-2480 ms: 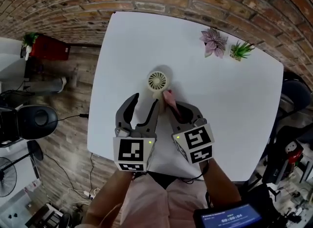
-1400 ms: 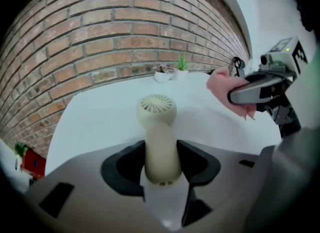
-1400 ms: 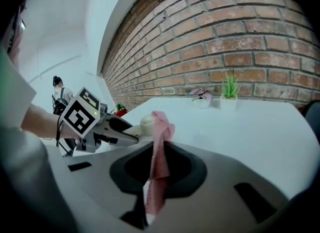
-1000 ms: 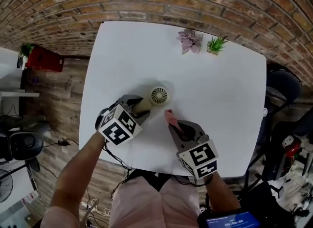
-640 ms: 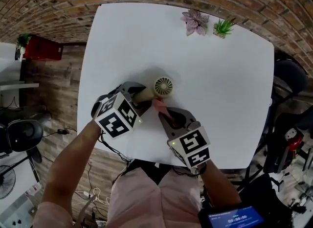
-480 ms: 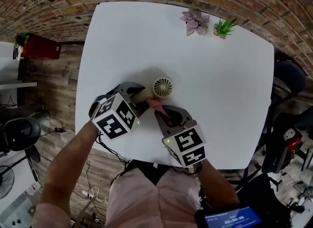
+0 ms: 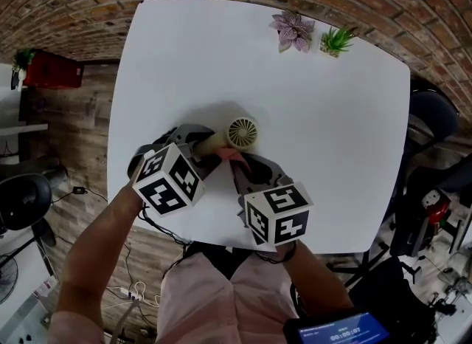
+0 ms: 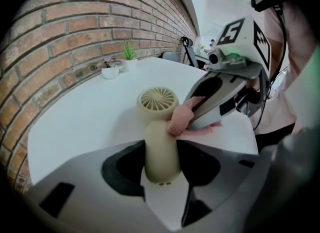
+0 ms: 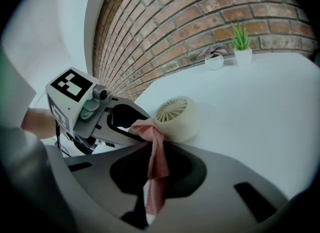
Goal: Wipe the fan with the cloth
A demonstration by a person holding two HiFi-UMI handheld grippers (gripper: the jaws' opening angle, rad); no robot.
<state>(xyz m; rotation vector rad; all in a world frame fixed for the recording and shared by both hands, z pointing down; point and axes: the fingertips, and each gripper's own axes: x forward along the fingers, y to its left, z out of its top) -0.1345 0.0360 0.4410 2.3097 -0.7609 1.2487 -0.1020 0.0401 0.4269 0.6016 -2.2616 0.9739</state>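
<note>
Your left tongs (image 8: 161, 162) are clamped on the handle of the small cream plastic handheld fan (image 8: 157, 104), which lies on the white table (image 7: 332, 99) with its round grille beyond the tips of those jaws. Your right tongs (image 9: 155, 177) are closed on a strip of pink fabric cloth (image 9: 157, 157), and its bunched end pokes out past their tips and presses on the fan just where head meets handle, right beside the left jaws. Now the risks. That handle looks smooth and round, so a hard sideways push from the cloth could twist the fan in your left grip or swing the head away. The cloth is pinched as a thin strip, so dragging it against the fan could tug it out of the right jaws. Your two sets of tips sit very close, so a careless stroke toward the handle could knock jaw against jaw. Only a small wad meets the fan, so the hard right tips may scrape the plastic instead of the cloth. Over the grille, loose fabric could catch in the slats.
</note>
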